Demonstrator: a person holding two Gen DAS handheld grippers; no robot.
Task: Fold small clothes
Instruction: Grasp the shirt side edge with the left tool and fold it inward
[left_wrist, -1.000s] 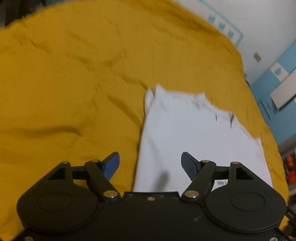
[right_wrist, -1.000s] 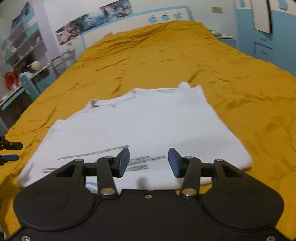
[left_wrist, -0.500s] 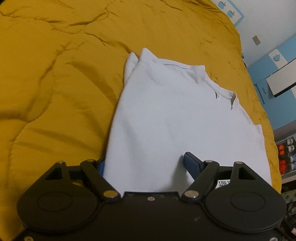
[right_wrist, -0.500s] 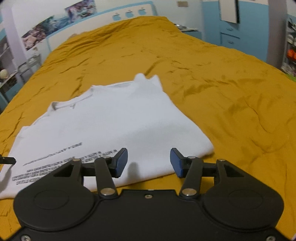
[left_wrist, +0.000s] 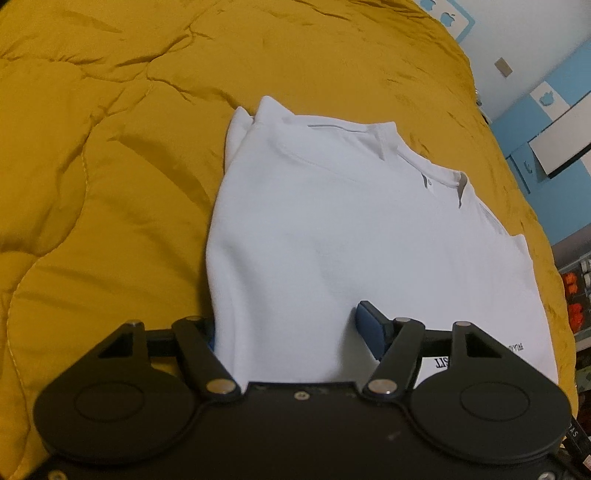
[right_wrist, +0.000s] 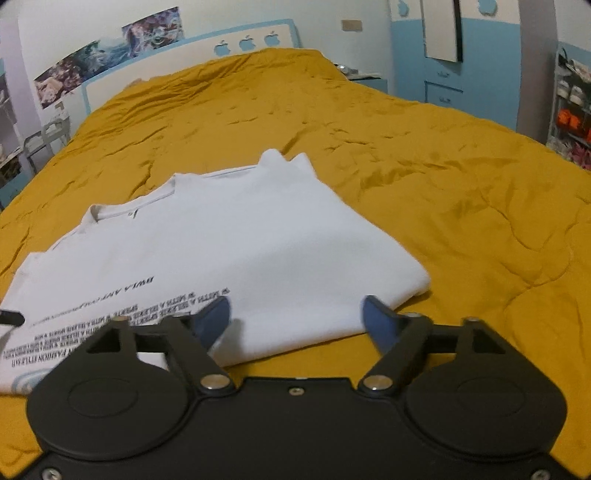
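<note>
Showing both grippers angled down over a white T-shirt (left_wrist: 351, 236) that lies partly folded on the bed's mustard quilt (left_wrist: 110, 184). The left gripper (left_wrist: 288, 328) straddles the shirt's near left folded edge: its left finger is tucked beside or under that edge, mostly hidden, and its right finger (left_wrist: 369, 332) rests above the cloth. These fingers have just been closing, with the cloth between them; whether they pinch it cannot be told. The right gripper (right_wrist: 299, 317) sits low at the shirt's near right corner, its fingers wide apart, having just been opening; the left finger (right_wrist: 214, 317) is over the printed hem, the right finger (right_wrist: 376, 321) at the corner's edge, with only the corner's fabric lying in the gap. The neckline (right_wrist: 133, 208) points away from the grippers toward the headboard (right_wrist: 192, 51). Bare quilt extends widely left of the shirt in the left view, and right of and beyond it in the right view.
</note>
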